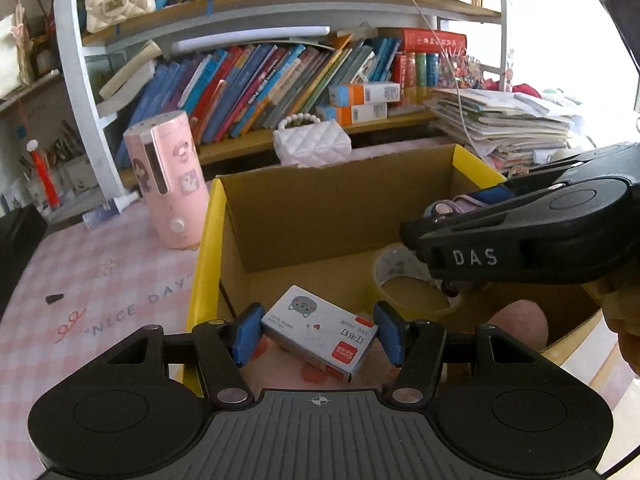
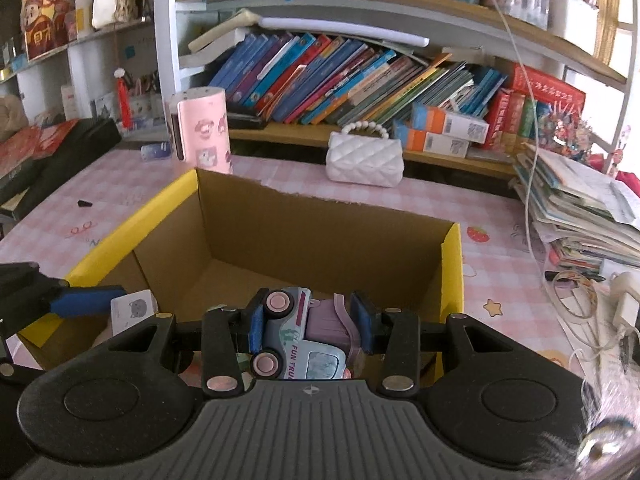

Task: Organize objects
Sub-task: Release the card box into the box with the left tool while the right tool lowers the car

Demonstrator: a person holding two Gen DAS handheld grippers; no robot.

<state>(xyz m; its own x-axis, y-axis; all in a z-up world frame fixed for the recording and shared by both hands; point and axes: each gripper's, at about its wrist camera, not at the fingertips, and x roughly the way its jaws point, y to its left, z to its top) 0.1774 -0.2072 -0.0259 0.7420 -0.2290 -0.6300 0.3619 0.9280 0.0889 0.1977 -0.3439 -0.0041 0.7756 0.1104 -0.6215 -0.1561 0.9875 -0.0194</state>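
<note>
- Dropping stuff into the cardboard box [image 2: 328, 236] looked like the step in hand, with both hand-held grippers loaded and hanging over its open top.
- Left hand-held gripper [image 1: 318, 334] was pinching a small white staple box [image 1: 320, 330] with a cat on it, blue pads [image 1: 247, 334] pressed on its two ends, and it sat low over the near left corner of the box.
- Right hand-held gripper [image 2: 312, 324] was clamped on a little toy truck [image 2: 298, 334], pale blue with pink wheels and a purple back, tipped on its side between the pads, just above the near edge of the box.
- Already in there: a roll of tape [image 1: 412, 288] lying on the box floor, plus something pink and rounded that I couldn't identify.
- Next move, I reckoned, called for lowering each item a bit further and spreading the pads so they land on bare cardboard, not on the tape.
- Only worry was the two grippers being near each other, so letting go one at a time seemed smarter.
- Pink bench [image 2: 400, 200] around the box held a white purse [image 2: 364, 162] and a pink cylinder [image 2: 204, 134], both well apart from the action.
</note>
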